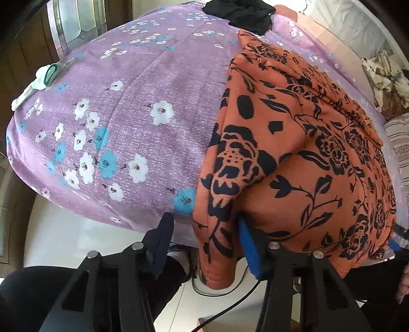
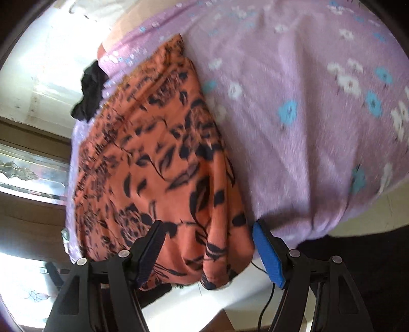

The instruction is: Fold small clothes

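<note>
An orange garment with a black flower print (image 1: pixel 294 158) lies on a purple flowered bedsheet (image 1: pixel 127 102), its near end hanging over the bed's front edge. My left gripper (image 1: pixel 204 229) is open, its jaws on either side of the garment's hanging left corner. In the right wrist view the same garment (image 2: pixel 153 153) lies lengthwise, its near end drooping over the edge. My right gripper (image 2: pixel 207 235) is open, with the garment's hanging hem between its black and blue fingers. The right wrist view is blurred.
A black garment (image 1: pixel 245 12) lies at the bed's far edge, also seen in the right wrist view (image 2: pixel 89 92). A white and green item (image 1: pixel 43 76) sits at the bed's left edge. A crumpled patterned cloth (image 1: pixel 383 79) lies far right. Cables (image 1: pixel 230 291) run on the white floor.
</note>
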Action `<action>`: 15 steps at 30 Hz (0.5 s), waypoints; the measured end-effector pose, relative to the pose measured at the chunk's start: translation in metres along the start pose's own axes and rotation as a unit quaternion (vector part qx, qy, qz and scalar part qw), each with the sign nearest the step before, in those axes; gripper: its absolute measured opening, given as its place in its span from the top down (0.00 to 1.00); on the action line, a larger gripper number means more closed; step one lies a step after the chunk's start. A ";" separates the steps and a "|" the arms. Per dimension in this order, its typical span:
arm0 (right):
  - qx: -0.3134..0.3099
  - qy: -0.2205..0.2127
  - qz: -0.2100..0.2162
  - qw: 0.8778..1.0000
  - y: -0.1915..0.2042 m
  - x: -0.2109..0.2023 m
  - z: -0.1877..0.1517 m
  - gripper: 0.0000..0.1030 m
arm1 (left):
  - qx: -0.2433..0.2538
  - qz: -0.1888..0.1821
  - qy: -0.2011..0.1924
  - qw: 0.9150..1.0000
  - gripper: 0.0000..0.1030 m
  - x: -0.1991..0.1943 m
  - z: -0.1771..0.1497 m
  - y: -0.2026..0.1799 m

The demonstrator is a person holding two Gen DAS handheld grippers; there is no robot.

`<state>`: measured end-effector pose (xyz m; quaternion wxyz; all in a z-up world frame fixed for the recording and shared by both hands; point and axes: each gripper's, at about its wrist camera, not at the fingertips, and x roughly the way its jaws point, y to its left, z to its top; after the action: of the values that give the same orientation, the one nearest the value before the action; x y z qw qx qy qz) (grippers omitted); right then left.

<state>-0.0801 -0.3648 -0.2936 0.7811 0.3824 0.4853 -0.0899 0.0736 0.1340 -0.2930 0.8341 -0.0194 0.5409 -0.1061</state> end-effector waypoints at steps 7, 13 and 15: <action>0.001 0.023 -0.042 0.999 0.011 0.007 -0.010 0.28 | -0.008 -0.019 0.025 0.999 0.24 0.006 -0.006 0.000; 0.023 0.047 -0.037 0.998 0.008 0.025 -0.017 0.28 | -0.007 -0.056 0.039 0.998 0.47 0.018 -0.011 -0.001; 0.035 0.048 -0.027 0.998 0.001 0.032 -0.020 0.30 | -0.013 -0.083 0.042 0.996 0.59 0.018 -0.012 -0.003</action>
<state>-0.0767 -0.3431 -0.3239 0.7404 0.4005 0.5286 -0.1096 0.0696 0.1288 -0.3135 0.7985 -0.0705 0.5734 -0.1693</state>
